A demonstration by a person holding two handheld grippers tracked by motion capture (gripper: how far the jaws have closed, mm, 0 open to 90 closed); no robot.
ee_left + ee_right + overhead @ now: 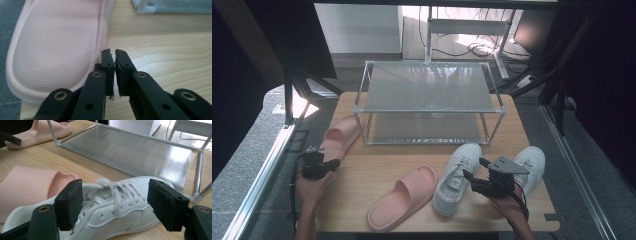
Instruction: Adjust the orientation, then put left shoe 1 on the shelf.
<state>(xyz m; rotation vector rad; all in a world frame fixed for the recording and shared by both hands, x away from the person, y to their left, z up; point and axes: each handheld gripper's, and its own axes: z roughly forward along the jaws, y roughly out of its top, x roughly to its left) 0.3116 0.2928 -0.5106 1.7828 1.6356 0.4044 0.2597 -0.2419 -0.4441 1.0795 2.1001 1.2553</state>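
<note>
the right gripper (113, 205), jaws standing wide apart, is straddling a white laced sneaker (120, 202) lying beside a pink slide (27, 187).

A lab-like recording room: dark curtains (607, 75), metal framing (257, 185), floor cables (472, 49), small wooden table (362, 200).

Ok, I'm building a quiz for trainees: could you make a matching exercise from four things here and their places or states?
1 left gripper
2 right gripper
3 rack
4 middle slipper

a far side of table
b jaws wide, astride white sneaker
c left of that sneaker
d jaws barely apart, beside left slipper

Pairs: 1-d, 2-b, 3-a, 4-c
</note>
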